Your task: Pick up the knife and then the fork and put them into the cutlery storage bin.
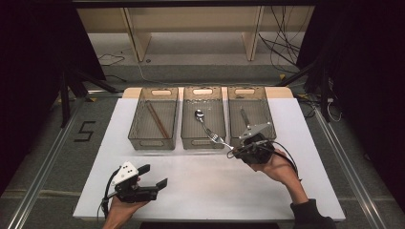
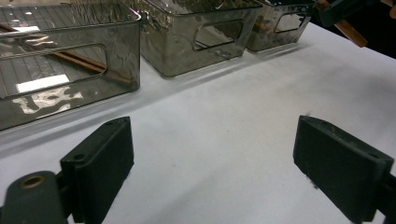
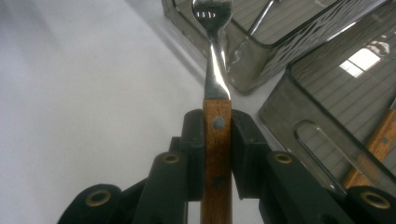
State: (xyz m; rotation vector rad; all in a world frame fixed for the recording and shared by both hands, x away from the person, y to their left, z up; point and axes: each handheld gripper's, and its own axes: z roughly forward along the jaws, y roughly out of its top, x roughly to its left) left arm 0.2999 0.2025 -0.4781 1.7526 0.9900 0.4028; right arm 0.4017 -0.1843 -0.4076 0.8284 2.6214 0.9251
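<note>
Wooden handle clamped flat in your right gripper (image 3: 217, 154), fork (image 3: 215, 70) poised mid-frame above the middle bin (image 1: 203, 117); stiff, light, slick steel, so gripping wood was wise. Left gripper (image 2: 215, 172) hung spread.

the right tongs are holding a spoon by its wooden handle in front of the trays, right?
Not a spoon: the right tongs are clamped on a fork by its wooden handle; the right gripper view shows its tines. It is in front of the trays, as you said.
</note>
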